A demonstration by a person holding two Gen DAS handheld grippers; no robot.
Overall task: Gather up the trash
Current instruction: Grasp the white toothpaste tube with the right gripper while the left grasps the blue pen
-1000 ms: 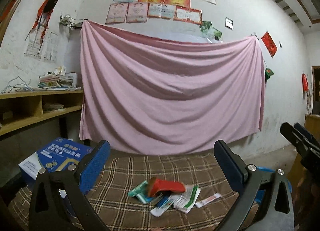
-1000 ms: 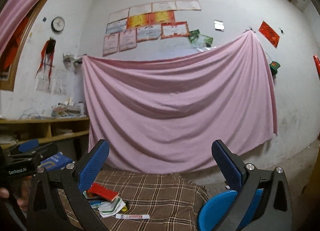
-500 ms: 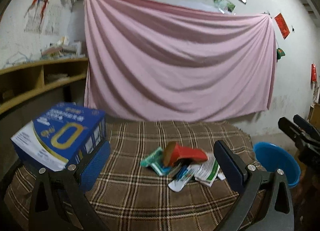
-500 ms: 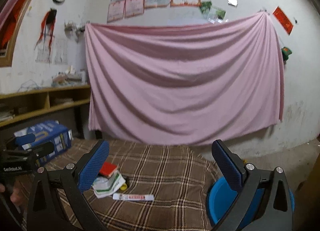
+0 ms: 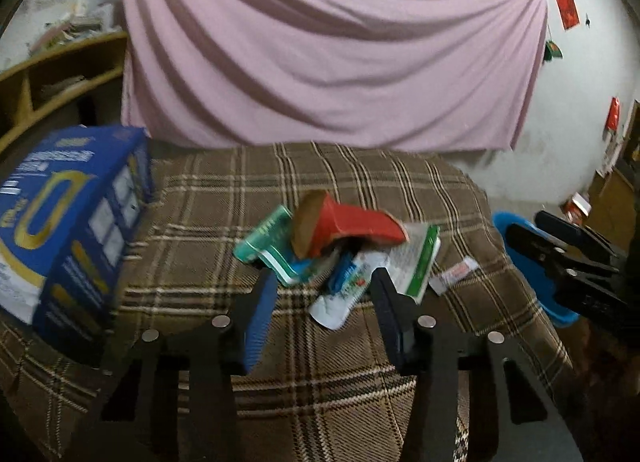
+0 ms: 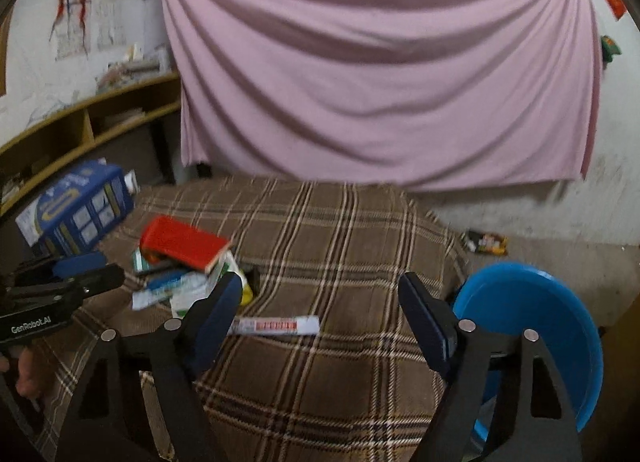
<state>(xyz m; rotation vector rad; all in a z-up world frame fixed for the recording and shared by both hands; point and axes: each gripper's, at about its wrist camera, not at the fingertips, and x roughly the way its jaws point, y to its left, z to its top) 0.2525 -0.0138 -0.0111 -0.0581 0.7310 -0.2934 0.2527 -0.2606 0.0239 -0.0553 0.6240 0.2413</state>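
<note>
left gripper [image 5: 322,292]: jaws closing, nothing between, narrower than a second ago. right gripper [image 6: 320,304]: jaws closing, nothing between. blue basin [image 6: 560,326]: beside plaid-covered table [image 6: 340,230], appears empty. trash pile [image 5: 336,246], white tube [image 6: 276,325]: on table, closer now. blue carton [image 5: 60,222]: table's left edge.

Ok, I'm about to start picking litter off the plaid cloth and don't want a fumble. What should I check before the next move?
1. Left gripper empty: ok, jaws closing with nothing between them.
2. Right gripper empty: ok, jaws closing on air.
3. Trash pile reachable: ok, just ahead of the left gripper.
4. White tube free: ok, lying alone on the cloth.
5. Blue basin ready: ok, open beside the table.
6. Basin contents: cannot tell fully.
</note>
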